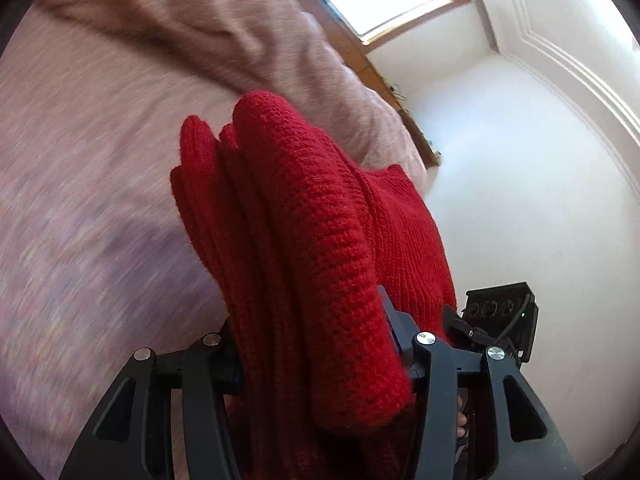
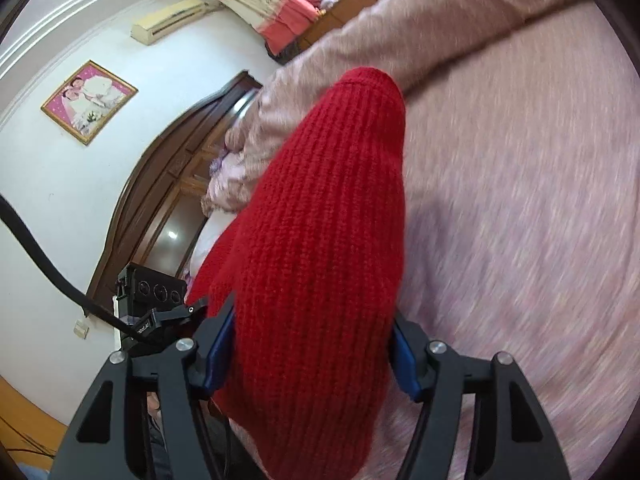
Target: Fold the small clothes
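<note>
Both tongs are clamped on the chunky red knit sweater (image 1: pixel 304 240): the left gripper (image 1: pixel 316 364) has it bunched in thick folds, the right gripper (image 2: pixel 312 344) pinches another wad. It's held up over the pink heathered bedspread (image 1: pixel 100 200), wooden headboard (image 2: pixel 168 184) behind

Coarse ribbed red knit (image 1: pixel 304 216); matt black plastic claw (image 2: pixel 312 354)

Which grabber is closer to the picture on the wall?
Right, probably. The framed picture shows only beyond the right gripper; the left gripper faces the window wall. Both clamp the red sweater.
</note>
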